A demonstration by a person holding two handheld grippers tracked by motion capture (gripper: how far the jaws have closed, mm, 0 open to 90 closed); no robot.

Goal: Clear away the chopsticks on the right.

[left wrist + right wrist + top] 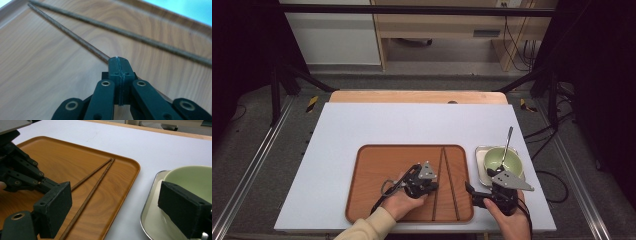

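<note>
Wooden chopsticks (443,182), two, on brown tray (377,165), long axes 12-to-6, tips converging at 12. Left gripper (430,186) nearer, jaws clenched, tip touching left stick at its 9 side. Right gripper (470,191) released, at tray's 3 edge.

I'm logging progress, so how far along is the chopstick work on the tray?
Done: both chopsticks lie on the wooden tray, tips together. In hand: the left tongs are shut at the left chopstick; whether they grip it isn't clear. Left: the other chopstick lies untouched; the right tongs wait open.
</note>
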